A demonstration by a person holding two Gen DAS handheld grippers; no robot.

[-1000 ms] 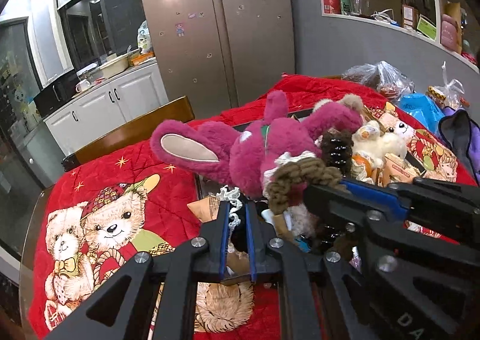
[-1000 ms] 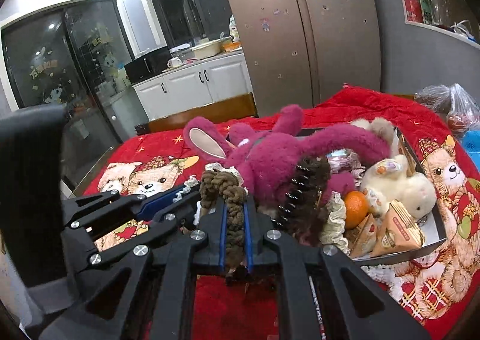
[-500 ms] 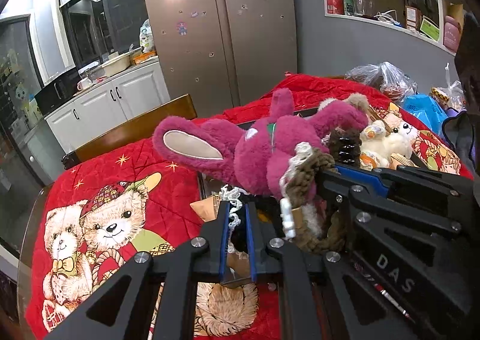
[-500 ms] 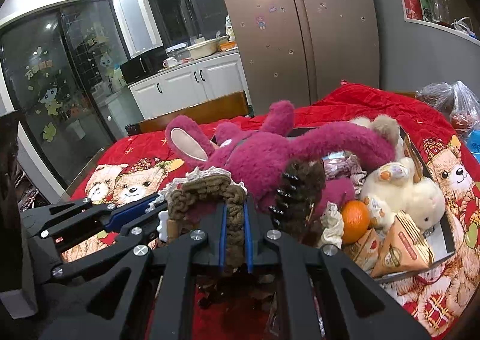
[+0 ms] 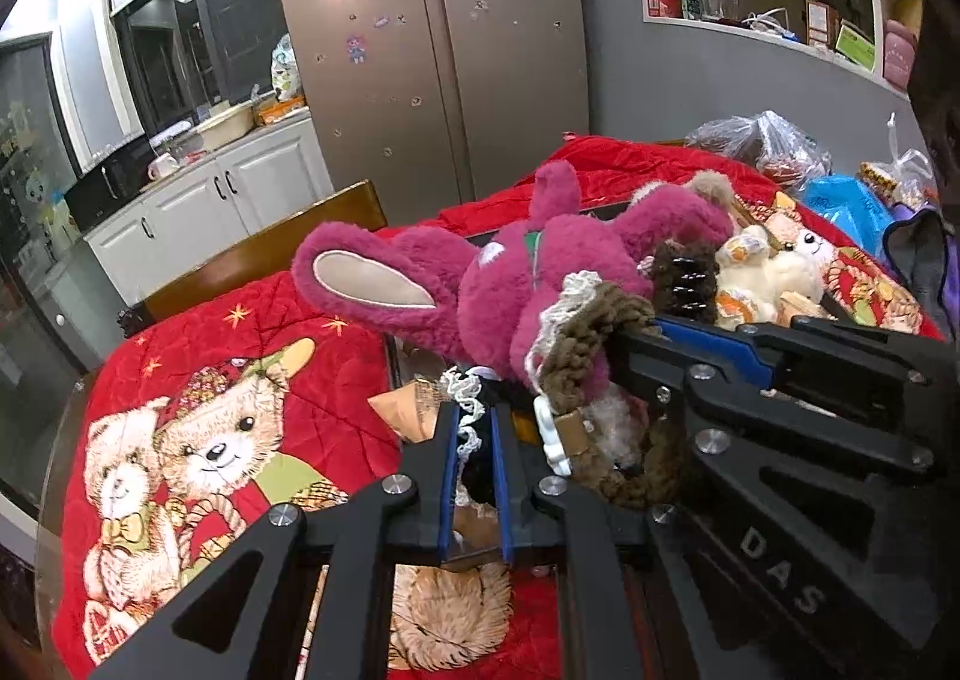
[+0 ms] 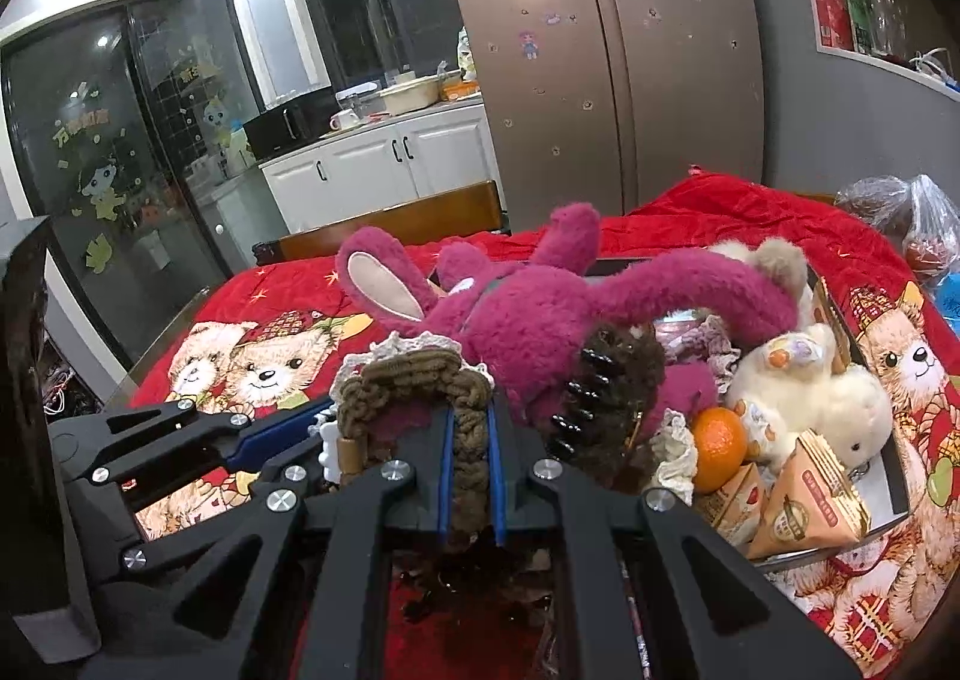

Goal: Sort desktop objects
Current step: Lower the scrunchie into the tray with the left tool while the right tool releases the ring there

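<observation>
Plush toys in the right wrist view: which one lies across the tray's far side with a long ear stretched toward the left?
The magenta rabbit plush. Its pink-lined ear points left, and it is far larger than the cream plush sitting beside the orange.

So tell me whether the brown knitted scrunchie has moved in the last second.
Yes. In the right wrist view the brown knitted scrunchie, pinched in the right gripper, now stands left of the pink plush rabbit, no longer overlapping it.
</observation>
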